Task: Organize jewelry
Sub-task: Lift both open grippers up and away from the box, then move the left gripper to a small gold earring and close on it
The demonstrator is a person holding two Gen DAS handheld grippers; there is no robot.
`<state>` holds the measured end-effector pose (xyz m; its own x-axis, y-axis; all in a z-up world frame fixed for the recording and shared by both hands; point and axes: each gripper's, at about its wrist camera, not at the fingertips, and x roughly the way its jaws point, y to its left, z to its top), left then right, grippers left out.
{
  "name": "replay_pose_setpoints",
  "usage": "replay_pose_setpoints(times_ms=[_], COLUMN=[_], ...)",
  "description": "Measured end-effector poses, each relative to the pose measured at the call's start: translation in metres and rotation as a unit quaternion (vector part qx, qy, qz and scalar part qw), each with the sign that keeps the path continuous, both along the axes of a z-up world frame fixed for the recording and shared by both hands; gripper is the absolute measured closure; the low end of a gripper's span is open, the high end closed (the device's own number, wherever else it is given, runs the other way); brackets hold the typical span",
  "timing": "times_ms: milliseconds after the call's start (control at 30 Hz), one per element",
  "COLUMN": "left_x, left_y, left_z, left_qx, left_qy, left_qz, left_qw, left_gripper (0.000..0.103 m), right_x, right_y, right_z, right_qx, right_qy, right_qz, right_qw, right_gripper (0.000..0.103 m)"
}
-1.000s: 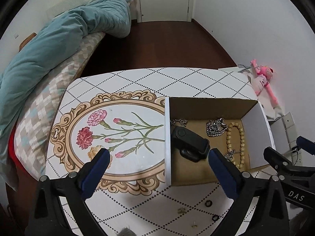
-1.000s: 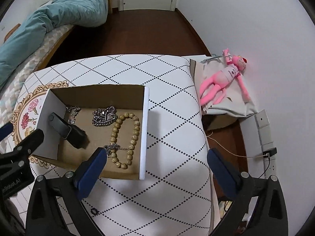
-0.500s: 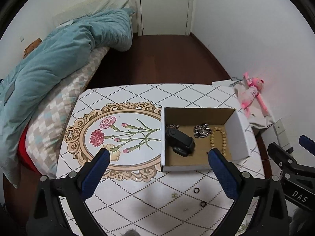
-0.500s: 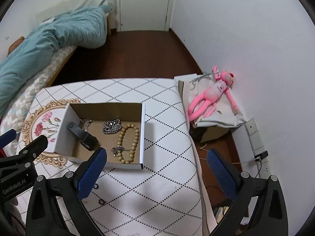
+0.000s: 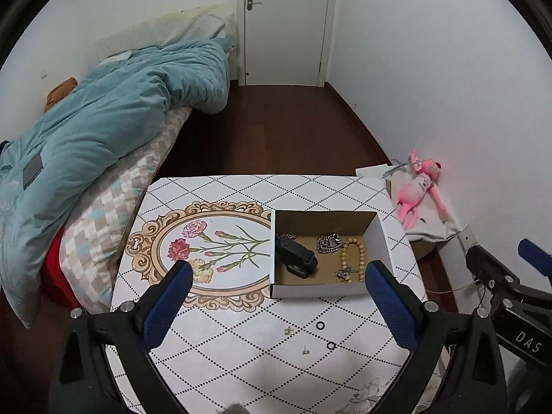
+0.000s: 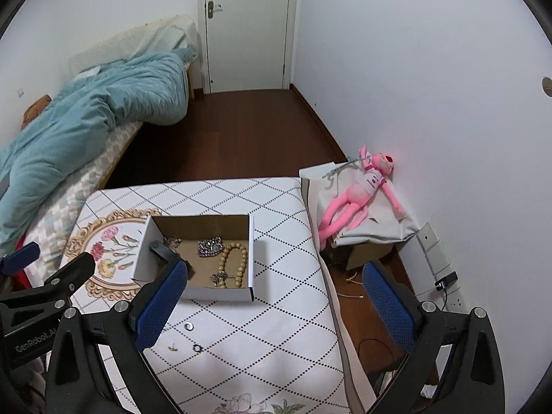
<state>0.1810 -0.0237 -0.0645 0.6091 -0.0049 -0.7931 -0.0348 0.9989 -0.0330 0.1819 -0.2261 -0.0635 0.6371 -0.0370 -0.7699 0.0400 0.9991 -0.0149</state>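
Holding a bead bracelet (image 5: pixel 352 254), silver chain (image 5: pixel 328 242), black case (image 5: pixel 295 254): cardboard box (image 5: pixel 317 289).

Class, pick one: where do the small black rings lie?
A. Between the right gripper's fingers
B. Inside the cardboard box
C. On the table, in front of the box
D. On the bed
C: both rings lie on the table outside the box, nearer the camera.

A pink plush toy (image 6: pixel 358 196) lies by the wall (teal duvet (image 5: pixel 103 120) on bed).
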Motion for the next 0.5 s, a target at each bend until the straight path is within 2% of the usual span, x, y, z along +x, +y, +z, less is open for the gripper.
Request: replay_pose_setpoints(times_ms=[167,267,333,400,500], left_x=[-0.008,-0.014,-0.019,-0.023,-0.031], left_y=[0.006,0.011,0.018,0.026,0.038], left_z=[-0.014,-0.034,-0.059,-0.079,-0.109], left_qx=[0.022,0.041,0.049,0.054,0.061], left_qy=[0.008,0.018,0.041,0.058,0.078], left_qz=[0.020,0.030,0.039,0.049,0.069], left_qw=[0.9995,0.9986,0.9972,0.9956,0.9926], left_gripper=[0.001,0.001,0.001,0.001,0.001], right_x=[-0.006,-0.010,-0.013,-0.015,-0.019], right_y=[-0.004,0.000,0.005,0.015,0.032], right_z=[-0.012,-0.045,-0.069,-0.099,-0.141], right_qx=[0.022,0.033,0.041,0.051,0.064], right_qy=[0.020,0.051,0.074,0.106,0.143], right_qz=[0.001,0.008,0.016,0.029,0.050], right_qw=[1.000,0.998,0.996,0.993,0.986], right_gripper=[0.000,0.000,0.006,0.021,0.028])
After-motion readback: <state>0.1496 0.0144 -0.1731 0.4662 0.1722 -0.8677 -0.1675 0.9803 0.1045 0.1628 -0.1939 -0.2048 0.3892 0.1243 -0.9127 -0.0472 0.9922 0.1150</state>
